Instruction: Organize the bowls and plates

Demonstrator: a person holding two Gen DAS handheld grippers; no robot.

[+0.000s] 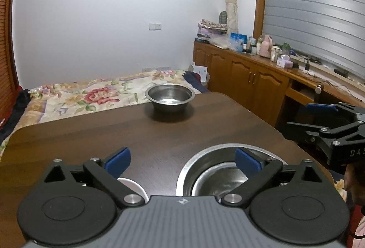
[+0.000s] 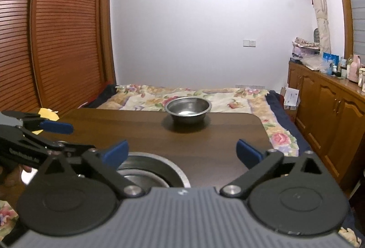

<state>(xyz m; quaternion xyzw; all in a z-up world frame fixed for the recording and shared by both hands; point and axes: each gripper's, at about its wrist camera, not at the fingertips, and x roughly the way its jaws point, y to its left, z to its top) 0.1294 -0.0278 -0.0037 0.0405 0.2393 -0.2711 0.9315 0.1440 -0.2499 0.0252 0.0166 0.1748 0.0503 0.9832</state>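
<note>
A small steel bowl (image 1: 170,97) (image 2: 188,108) stands alone near the far edge of the dark wooden table (image 1: 91,134) (image 2: 216,134). Close in front, a steel bowl sits nested in a wider steel dish (image 1: 219,179) (image 2: 150,168). My left gripper (image 1: 182,161) (image 2: 70,136) is open above the table, its right blue pad over that dish's rim and nothing between its fingers. My right gripper (image 2: 182,153) (image 1: 298,116) is open too, its left pad above the dish's right side. Part of a white dish (image 1: 134,185) shows under the left gripper's left finger.
Beyond the table lies a bed with a floral quilt (image 1: 91,92) (image 2: 228,95). Wooden cabinets with cluttered tops (image 1: 251,74) (image 2: 330,102) line the right wall. Louvred wooden doors (image 2: 57,31) stand at the left. A yellow object (image 2: 49,113) sits at the table's far left corner.
</note>
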